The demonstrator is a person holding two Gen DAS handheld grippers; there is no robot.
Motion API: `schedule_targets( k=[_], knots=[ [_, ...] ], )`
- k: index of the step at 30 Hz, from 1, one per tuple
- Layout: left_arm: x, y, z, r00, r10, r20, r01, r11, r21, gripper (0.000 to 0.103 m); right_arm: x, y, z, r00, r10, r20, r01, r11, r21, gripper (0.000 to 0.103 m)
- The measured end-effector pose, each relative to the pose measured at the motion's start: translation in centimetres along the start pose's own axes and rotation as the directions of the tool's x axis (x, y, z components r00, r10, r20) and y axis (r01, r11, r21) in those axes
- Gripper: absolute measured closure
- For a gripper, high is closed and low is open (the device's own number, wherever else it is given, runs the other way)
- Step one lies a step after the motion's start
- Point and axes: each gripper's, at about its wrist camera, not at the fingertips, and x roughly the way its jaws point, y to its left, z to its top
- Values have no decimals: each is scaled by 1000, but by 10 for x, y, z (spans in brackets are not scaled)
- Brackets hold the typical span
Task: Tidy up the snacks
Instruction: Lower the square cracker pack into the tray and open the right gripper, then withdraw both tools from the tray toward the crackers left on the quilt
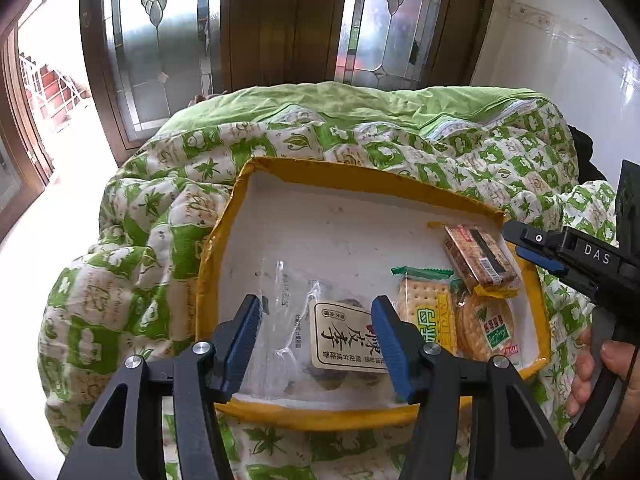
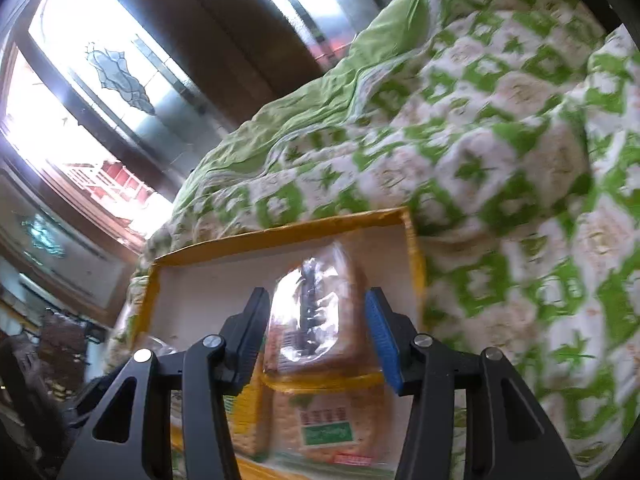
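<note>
A white box with a yellow rim (image 1: pixel 360 182) lies on a green-and-white quilt. Inside it are a clear bag with a beige plum label (image 1: pixel 344 336), a cracker pack with a green seal (image 1: pixel 426 304), a round-cracker pack (image 1: pixel 486 328) and a brown biscuit pack (image 1: pixel 480 260) leaning on them. My left gripper (image 1: pixel 316 340) hangs open over the clear bag, its pads clear of it. My right gripper (image 2: pixel 318 332) is open, and the brown biscuit pack (image 2: pixel 316 320) shows between its fingers, resting in the box (image 2: pixel 280 236). In the left wrist view the right gripper (image 1: pixel 532 248) sits just right of that pack.
The quilt (image 1: pixel 168 216) bulges around the box on all sides. Wooden doors with leaded glass (image 1: pixel 160 40) stand behind, and a white wall (image 1: pixel 560 60) is at the right. A hand (image 1: pixel 600 364) holds the right gripper's handle. The box's left half shows bare white floor (image 1: pixel 304 232).
</note>
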Motion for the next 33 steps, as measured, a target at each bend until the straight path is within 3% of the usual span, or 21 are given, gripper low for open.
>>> schedule_targets(
  k=[12, 14, 16, 19, 26, 33],
  knots=[
    [-23, -10, -16, 1000, 12, 21, -13, 1000, 19, 43, -29, 16, -23, 999, 39, -6, -39, 998, -56, 53],
    [-28, -12, -19, 1000, 12, 24, -12, 1000, 19, 40, -34, 18, -28, 999, 44, -8, -45, 997, -57, 47],
    [-35, -13, -23, 999, 13, 34, -13, 1000, 15, 27, -39, 20, -33, 999, 47, -7, -47, 997, -58, 42],
    [-47, -13, -31, 998, 12, 54, -13, 1000, 10, 23, -49, 21, -42, 999, 48, -8, -49, 997, -58, 39],
    [-62, -10, -53, 999, 14, 46, -13, 1000, -5, 22, -66, 16, -64, 999, 49, -8, -50, 998, -46, 25],
    [-70, -6, -79, 1000, 12, 21, -11, 999, -46, 22, -75, 6, -84, 999, 42, -32, -42, 999, -21, 23]
  ],
)
